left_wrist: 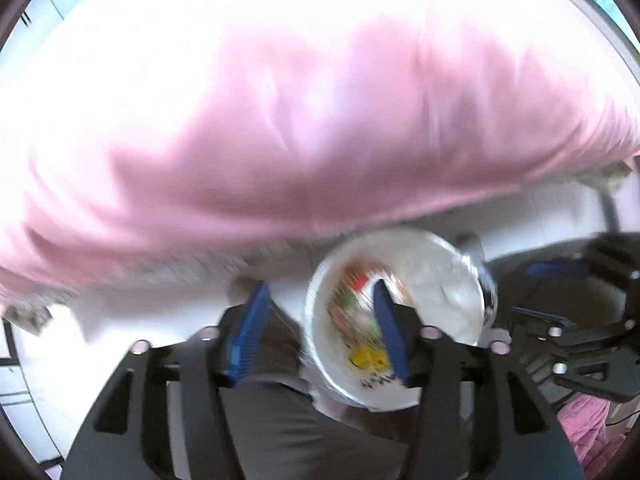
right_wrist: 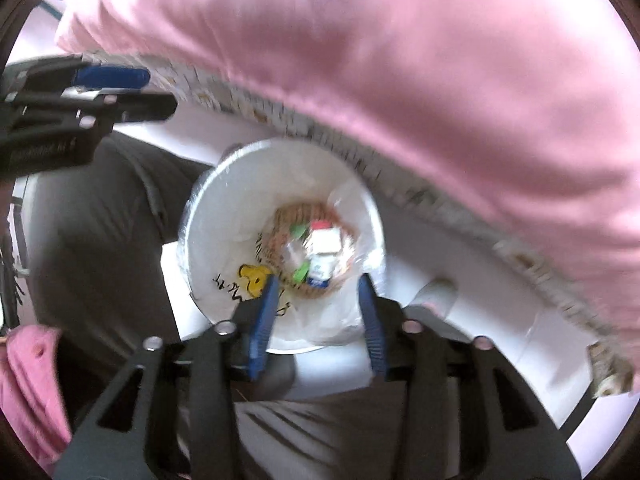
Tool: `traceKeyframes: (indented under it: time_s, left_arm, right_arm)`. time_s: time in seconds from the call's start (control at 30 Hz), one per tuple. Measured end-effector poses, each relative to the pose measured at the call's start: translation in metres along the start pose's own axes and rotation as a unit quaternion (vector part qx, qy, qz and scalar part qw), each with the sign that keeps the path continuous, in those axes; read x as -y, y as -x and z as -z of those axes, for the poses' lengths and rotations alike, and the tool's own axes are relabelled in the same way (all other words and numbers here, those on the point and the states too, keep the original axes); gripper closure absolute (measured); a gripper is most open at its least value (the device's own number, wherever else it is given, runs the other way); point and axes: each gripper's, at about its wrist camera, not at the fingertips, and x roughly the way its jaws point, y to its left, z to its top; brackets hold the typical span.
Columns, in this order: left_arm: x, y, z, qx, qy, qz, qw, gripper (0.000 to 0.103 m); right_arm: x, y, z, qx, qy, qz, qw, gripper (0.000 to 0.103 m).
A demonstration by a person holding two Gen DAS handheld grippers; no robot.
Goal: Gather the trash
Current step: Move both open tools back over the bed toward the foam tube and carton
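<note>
Both my tongs, left gripper (left_wrist: pixel 320 316) and right gripper (right_wrist: pixel 318 304), hang half-open and empty above the round white plastic-lined trash bin (right_wrist: pixel 208 248) (wrappers inside), beside the pink bedsheet (right_wrist: pixel 400 80).

Both grippers point pretty much straight down here, side by side. The left gripper (left_wrist: pixel 318 312) has its 2 blue pads (left_wrist: pixel 248 332) spread apart with nothing pinched between them. Same deal with the right gripper (right_wrist: pixel 318 300): its 2 blue pads (right_wrist: pixel 262 324) stand apart and aren't pressing on anything. Each one pokes into the other's view, black frame and blue pad seen side-on; in the right wrist view the left one sits up at the far left edge. Grey trouser legs (right_wrist: pixel 100 220) show underneath, and a bit of pink sleeve (right_wrist: pixel 28 384) at the edge. Everything's motion-blurred.
</note>
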Motion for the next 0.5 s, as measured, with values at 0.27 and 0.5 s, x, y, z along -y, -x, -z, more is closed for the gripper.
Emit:
traceKeyframes:
  time_s: [0.27, 0.5]
  left_arm:
    - [-0.015, 0.087, -0.058, 0.090, -0.025, -0.035, 0.9950, 0.025]
    - [-0.028, 0.127, -0.120, 0.134, -0.042, -0.076, 0.9872, 0.014]
  right_arm:
    - [0.019, 0.111, -0.030, 0.106, 0.034, 0.041, 0.993, 0.033]
    - [0.040, 0.172, -0.071, 0.159, 0.094, 0.109, 0.977, 0.028]
